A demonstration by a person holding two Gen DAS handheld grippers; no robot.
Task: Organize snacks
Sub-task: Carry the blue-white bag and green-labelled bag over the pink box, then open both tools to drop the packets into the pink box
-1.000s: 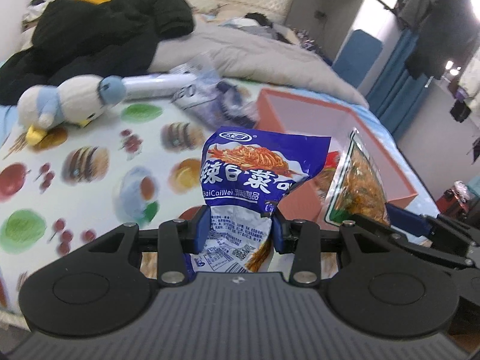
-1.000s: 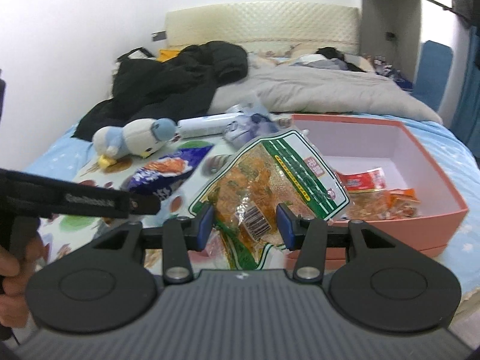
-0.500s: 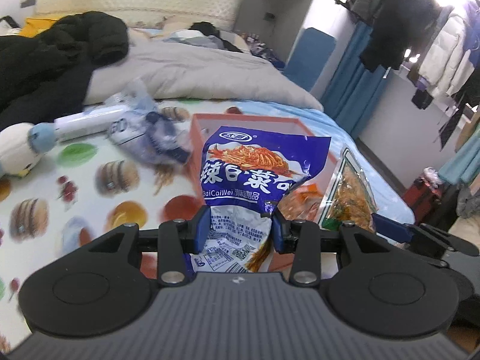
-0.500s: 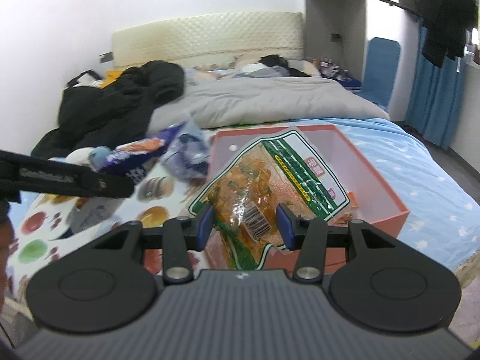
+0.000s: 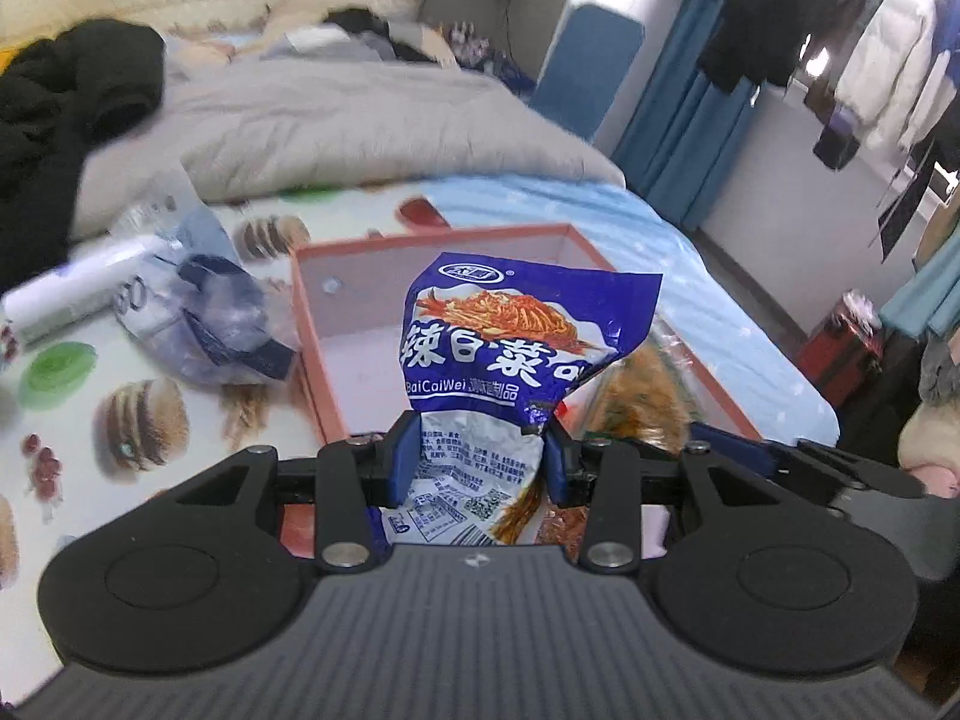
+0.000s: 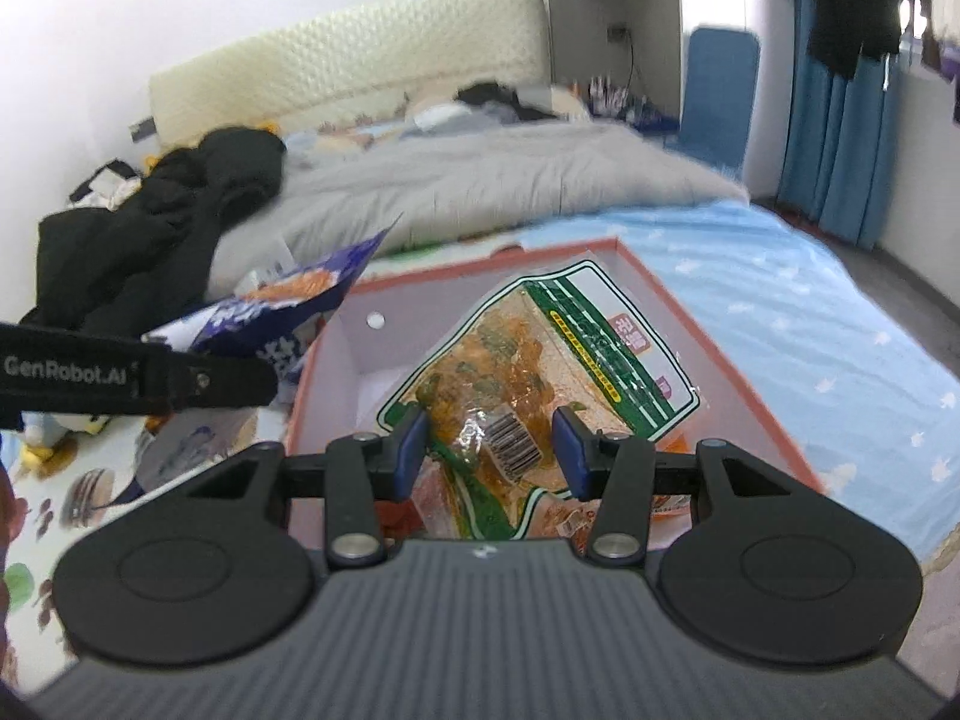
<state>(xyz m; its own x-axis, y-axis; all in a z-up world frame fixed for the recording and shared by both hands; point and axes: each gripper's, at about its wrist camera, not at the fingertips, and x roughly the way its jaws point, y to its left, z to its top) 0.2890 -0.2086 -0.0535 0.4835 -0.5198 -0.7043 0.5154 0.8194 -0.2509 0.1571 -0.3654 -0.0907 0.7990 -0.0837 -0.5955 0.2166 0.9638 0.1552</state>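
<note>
The bed carries everything, and the pink box sits on the blue sheet near its right edge, open side up so I can drop snacks in. My left gripper is clamped on the lower end of the blue packet, which stands upright over the box's near left corner. My right gripper pinches the clear green-trimmed packet by its bottom, hanging over the box's middle. A second ago both packets were over the printed cloth left of the box; now they are above it, my grip unchanged.
</note>
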